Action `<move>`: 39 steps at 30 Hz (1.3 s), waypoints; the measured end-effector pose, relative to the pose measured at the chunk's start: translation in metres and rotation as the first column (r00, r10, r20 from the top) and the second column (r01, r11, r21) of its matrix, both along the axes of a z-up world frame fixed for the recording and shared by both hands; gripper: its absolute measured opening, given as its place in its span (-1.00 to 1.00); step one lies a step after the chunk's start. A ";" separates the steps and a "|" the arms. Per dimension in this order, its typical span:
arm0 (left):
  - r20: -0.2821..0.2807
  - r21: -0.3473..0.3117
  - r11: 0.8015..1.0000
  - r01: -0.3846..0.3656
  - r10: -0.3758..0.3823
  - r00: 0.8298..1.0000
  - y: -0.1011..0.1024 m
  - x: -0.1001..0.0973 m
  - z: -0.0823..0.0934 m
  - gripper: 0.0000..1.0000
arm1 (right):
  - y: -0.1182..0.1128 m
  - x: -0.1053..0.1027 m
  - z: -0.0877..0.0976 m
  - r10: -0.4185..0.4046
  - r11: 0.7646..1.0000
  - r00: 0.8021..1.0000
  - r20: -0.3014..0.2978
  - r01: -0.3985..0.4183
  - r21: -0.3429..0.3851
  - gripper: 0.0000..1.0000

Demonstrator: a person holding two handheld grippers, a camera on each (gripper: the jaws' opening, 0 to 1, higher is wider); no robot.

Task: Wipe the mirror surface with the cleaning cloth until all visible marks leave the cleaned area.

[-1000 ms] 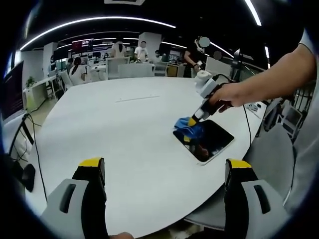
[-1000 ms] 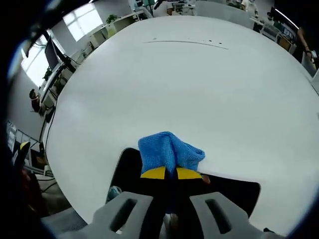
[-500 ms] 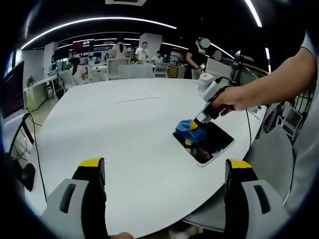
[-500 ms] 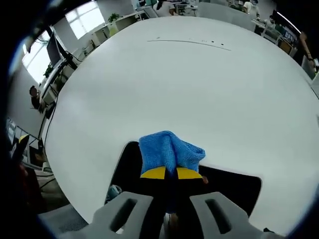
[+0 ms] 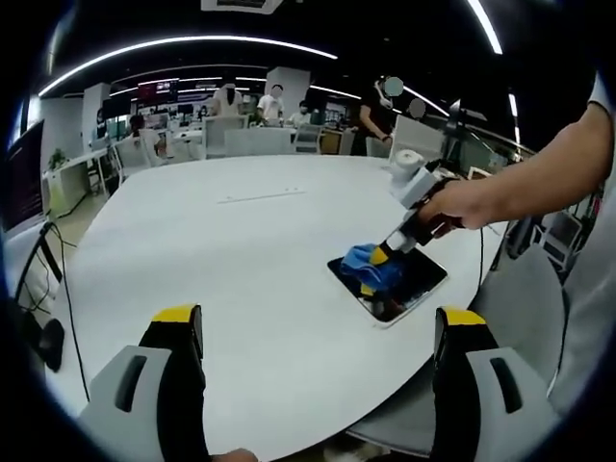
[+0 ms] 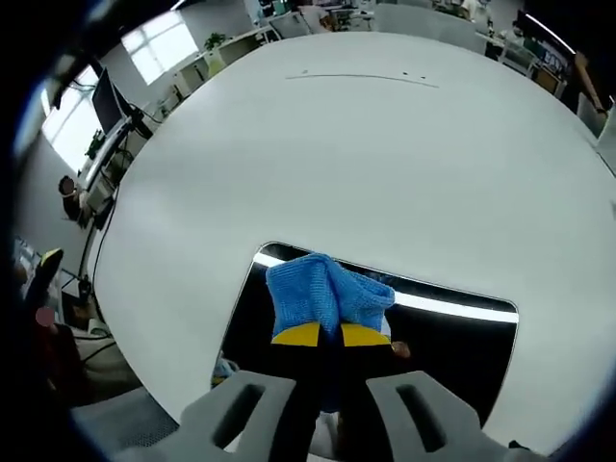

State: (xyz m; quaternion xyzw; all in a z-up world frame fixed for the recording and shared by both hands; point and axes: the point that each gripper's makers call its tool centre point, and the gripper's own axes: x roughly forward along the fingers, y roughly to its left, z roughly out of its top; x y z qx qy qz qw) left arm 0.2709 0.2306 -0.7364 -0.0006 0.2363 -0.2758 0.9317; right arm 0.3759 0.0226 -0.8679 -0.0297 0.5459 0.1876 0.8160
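A dark rectangular mirror [image 6: 452,346] with a white rim lies flat on the round white table [image 6: 366,164], near its edge. My right gripper [image 6: 330,335] is shut on a bunched blue cleaning cloth [image 6: 322,295], pressed onto the mirror's left part. From the left gripper view, the mirror [image 5: 409,286] sits right of centre with the cloth [image 5: 366,264] on its far-left corner, and a hand holds the right gripper [image 5: 382,257] over it. My left gripper [image 5: 318,322] hangs open above the table's near edge, holding nothing.
The table [image 5: 241,250] is bare apart from a thin seam line [image 5: 255,197]. Grey chairs [image 5: 515,308] stand at the right edge. Desks, monitors and several people [image 5: 274,101] fill the far room. Cables [image 5: 63,289] hang at the left.
The right gripper has slid the cloth further onto the mirror; more of the mirror now shows beyond the cloth, with a bright light reflection across it. The left gripper has stayed still.
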 end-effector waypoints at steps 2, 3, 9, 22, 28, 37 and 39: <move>0.001 0.004 1.000 0.004 -0.004 1.000 -0.001 -0.001 0.000 0.98 | 0.000 -0.004 0.000 0.000 1.000 1.000 -0.002 0.000 0.002 -1.00; 0.000 0.006 1.000 0.006 -0.006 1.000 -0.002 -0.001 0.000 0.98 | 0.000 -0.006 0.000 0.001 1.000 1.000 -0.002 -0.001 0.002 -1.00; 0.005 0.005 1.000 0.008 -0.008 1.000 -0.004 -0.002 0.001 0.98 | 0.000 -0.015 0.000 0.010 1.000 1.000 0.004 -0.010 0.002 -1.00; 0.004 0.010 1.000 0.022 -0.022 1.000 -0.012 -0.007 0.000 0.98 | 0.000 -0.032 0.001 -0.006 1.000 1.000 -0.003 0.006 0.030 -1.00; 0.011 0.003 1.000 0.026 -0.026 1.000 -0.015 -0.007 0.002 0.98 | 0.000 -0.040 0.001 -0.012 0.999 1.000 -0.003 0.012 0.034 -1.00; 0.008 0.004 0.999 0.035 -0.035 0.999 -0.021 -0.013 0.002 0.98 | 0.000 -0.054 0.001 -0.007 0.999 1.000 -0.007 0.007 0.040 -1.00; 0.011 0.008 0.999 0.038 -0.038 0.999 -0.022 -0.014 0.003 0.98 | 0.001 -0.057 0.001 -0.007 0.999 1.000 -0.007 0.007 0.041 -1.00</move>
